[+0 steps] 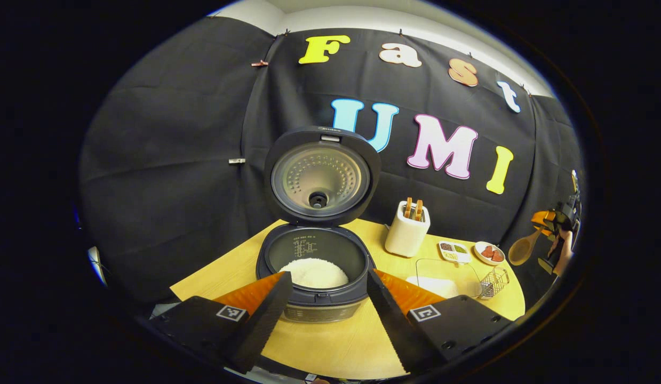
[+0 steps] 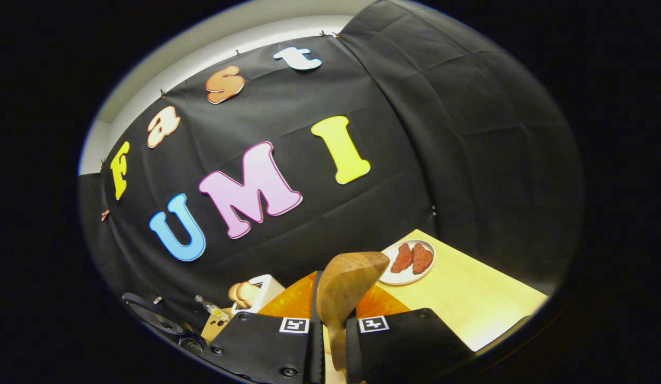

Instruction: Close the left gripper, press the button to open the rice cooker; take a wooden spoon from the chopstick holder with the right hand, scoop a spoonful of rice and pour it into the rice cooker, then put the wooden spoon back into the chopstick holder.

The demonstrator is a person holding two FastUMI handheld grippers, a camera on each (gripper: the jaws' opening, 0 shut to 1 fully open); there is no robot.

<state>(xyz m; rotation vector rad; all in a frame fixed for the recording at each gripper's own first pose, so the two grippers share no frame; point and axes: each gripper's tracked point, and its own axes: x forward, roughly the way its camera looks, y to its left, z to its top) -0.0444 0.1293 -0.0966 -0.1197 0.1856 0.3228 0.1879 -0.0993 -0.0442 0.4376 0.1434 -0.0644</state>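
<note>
**Spoon in the right grip, well off to the cooker's right**

The rice cooker [image 1: 315,250] stands open on the yellow table [image 1: 330,346], its lid [image 1: 320,176] tipped up and back, white rice visible in the inner pot. The left gripper [image 1: 322,298] sits low in front of it with its fingers spread wide, one either side of the cooker's front, gripping nothing — released, and I cannot tell whether either fingertip brushes the casing.

The relation that matters is sideways. In the left gripper view the wooden spoon [image 1: 522,248] hangs beyond the table's right edge, bowl end pointing left and down toward the table, handle running up and right into the right gripper [image 1: 549,221] and the hand [image 1: 564,256] behind it. Between spoon and cooker lie the chopstick holder [image 1: 408,230], a clear container of white rice [image 1: 442,277], a small wire basket [image 1: 494,281], a little divided dish [image 1: 454,250] and a plate of red pieces [image 1: 489,253].

In the right gripper view the right gripper [image 2: 334,320] is clenched on the wooden spoon [image 2: 345,288]: both fingers press its handle, the long axis runs forward along the fingers and the bowl sticks out ahead, tilted up, with no rice on the face that shows. The plate [image 2: 410,260] lies just beyond on the right, the chopstick holder [image 2: 258,292] to the left.

The right hand is plainly the nearer one to the rice container — so my reading is that the coming move is leftward and down, bowl first.
</note>
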